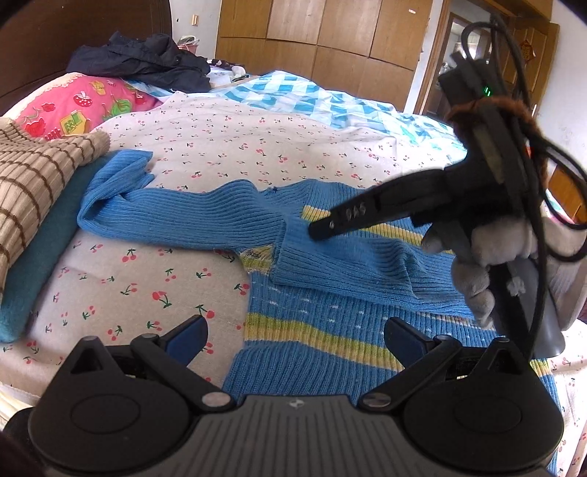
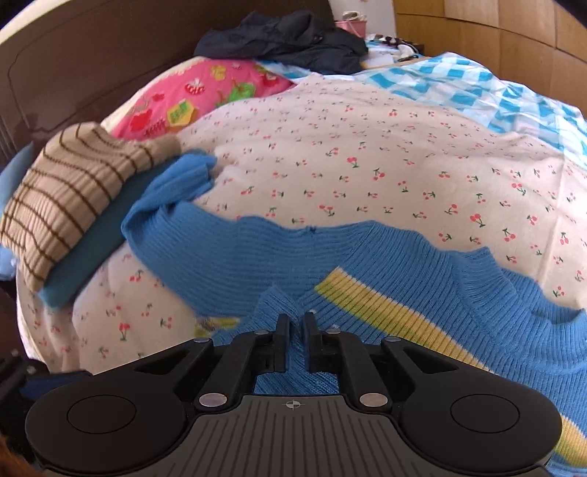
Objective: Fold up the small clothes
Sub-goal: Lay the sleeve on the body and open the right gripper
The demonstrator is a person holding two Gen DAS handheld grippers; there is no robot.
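Observation:
A small blue knit sweater with yellow-green stripes lies on the cherry-print bedsheet. One sleeve stretches left toward a pile of clothes; the other sleeve is folded across the body. My left gripper is open and empty above the sweater's lower body. My right gripper is shut on the folded sleeve's cuff; it also shows in the left wrist view, pressed on the sweater. The sweater fills the lower right wrist view.
A folded beige striped garment lies on a teal one at the left. A pink pillow and dark clothes lie at the headboard. A blue checked blanket covers the far side. Wooden wardrobes stand behind.

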